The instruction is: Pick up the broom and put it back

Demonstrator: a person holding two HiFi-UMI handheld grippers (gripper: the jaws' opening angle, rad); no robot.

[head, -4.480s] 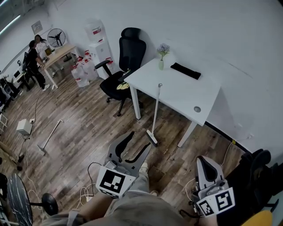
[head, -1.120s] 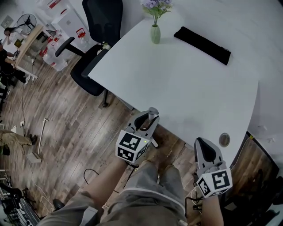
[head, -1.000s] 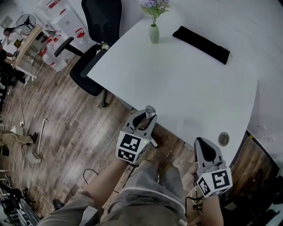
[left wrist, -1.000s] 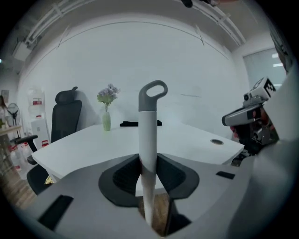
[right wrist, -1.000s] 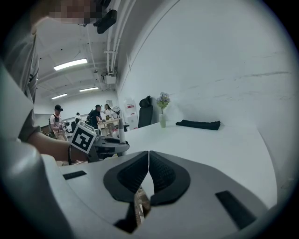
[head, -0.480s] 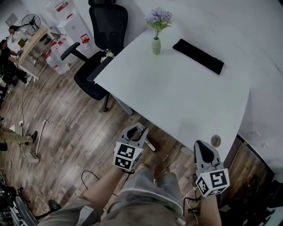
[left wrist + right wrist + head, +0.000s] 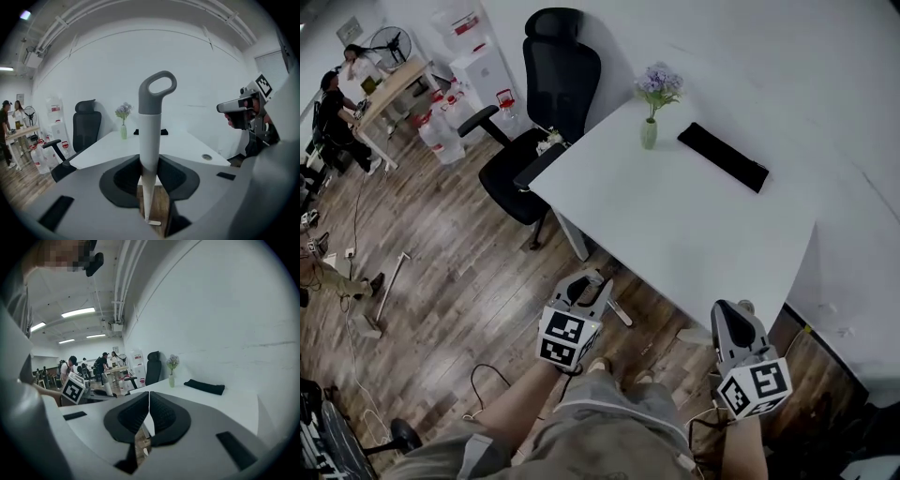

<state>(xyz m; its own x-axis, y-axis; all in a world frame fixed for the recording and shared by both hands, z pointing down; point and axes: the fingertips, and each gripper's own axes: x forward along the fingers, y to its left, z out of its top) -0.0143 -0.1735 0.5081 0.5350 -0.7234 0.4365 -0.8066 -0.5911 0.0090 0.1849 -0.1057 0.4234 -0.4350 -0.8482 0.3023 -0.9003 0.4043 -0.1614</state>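
Observation:
The broom's white handle [image 7: 150, 140] with its grey loop top [image 7: 157, 89] stands upright between the pads of my left gripper [image 7: 150, 165], which is shut on it. In the head view my left gripper [image 7: 584, 281] is just off the near edge of the white table [image 7: 675, 220], and the broom's head [image 7: 619, 312] shows low beside it above the wooden floor. My right gripper [image 7: 729, 321] is to the right, by the table's near corner, shut with nothing in it; its pads [image 7: 149, 405] meet.
On the table stand a vase of flowers [image 7: 651, 131] and a black pad [image 7: 722, 157]. A black office chair [image 7: 551, 103] is at its far left side. Water bottles [image 7: 439, 141], a long-handled tool on the floor [image 7: 382, 298] and cables [image 7: 483, 389] lie to the left.
Both grippers have risen, the left one carrying the broom up and away from the table edge. The head view now takes in more of the room.

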